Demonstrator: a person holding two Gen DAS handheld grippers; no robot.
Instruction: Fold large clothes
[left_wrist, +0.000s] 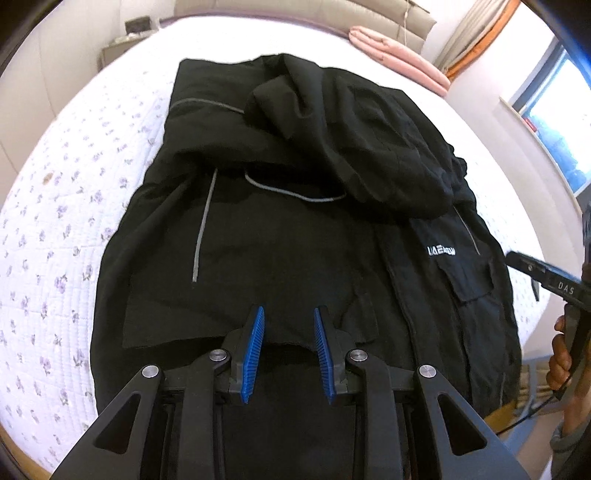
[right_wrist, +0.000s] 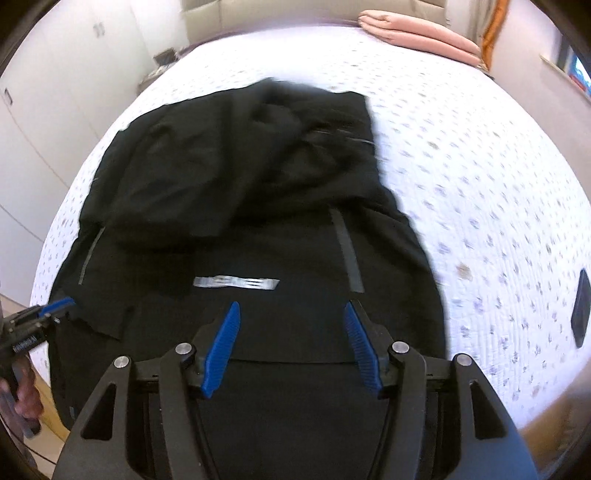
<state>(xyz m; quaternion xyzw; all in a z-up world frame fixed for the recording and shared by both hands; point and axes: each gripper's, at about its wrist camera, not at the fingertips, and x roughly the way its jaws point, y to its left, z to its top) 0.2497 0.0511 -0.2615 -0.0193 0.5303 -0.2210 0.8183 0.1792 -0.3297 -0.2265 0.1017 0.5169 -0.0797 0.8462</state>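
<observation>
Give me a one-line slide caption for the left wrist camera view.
Left gripper open above the hem of a black jacket spread on a floral bedspread.

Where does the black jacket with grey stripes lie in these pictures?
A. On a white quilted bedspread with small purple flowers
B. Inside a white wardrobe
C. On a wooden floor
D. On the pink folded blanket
A: the black jacket with grey stripes is spread on the white quilted bedspread with small purple flowers; the pink folded blanket lies apart, at the far end.
</observation>
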